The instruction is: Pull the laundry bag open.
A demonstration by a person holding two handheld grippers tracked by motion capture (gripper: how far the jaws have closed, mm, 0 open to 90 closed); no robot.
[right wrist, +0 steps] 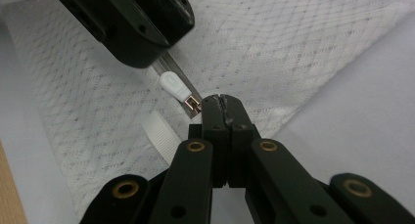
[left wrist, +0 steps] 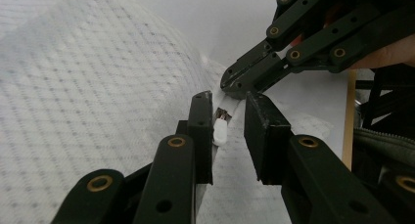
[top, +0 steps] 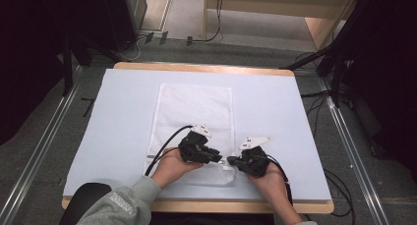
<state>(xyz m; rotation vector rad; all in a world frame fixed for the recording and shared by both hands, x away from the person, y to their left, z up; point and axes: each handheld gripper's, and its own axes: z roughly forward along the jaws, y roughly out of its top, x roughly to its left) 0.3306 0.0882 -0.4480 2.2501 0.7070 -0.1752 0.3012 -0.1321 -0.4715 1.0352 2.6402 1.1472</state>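
**Nearly on the zipper pull: mind the gap before you close**

Right between your left fingers (left wrist: 230, 131) sits the white zipper pull (left wrist: 220, 132), lying against the inner face of one finger, with a clear gap to the other. Those fingers are apart, with nothing clamped yet. The pull hangs from a small copper-coloured slider (right wrist: 192, 105) on the zipper of the white mesh laundry bag (top: 194, 107), at the bag's near end. Your right fingers (right wrist: 221, 102) are pressed together just beside the slider; they seem to pinch the bag's edge or zipper tape there, though the contact itself is hidden.

What could go wrong, as I judge it: the pull is small, smooth and off-centre in your left fingers, so closing may flick it sideways or catch mesh along with it. If you drag before the pull is firmly held, it could slip out. If the right fingers' hold on the fabric is shallow, the bag may bunch and slide with the slider instead of the zipper running.

Outward from the fingers, a short white ribbed strap (right wrist: 159, 131) lies just beside your right fingers and could snag. The two grippers are nearly touching tip to tip, leaving little room to adjust. Beyond that, the pale counter (top: 123, 117) around the bag gives free space along the zipper's line.
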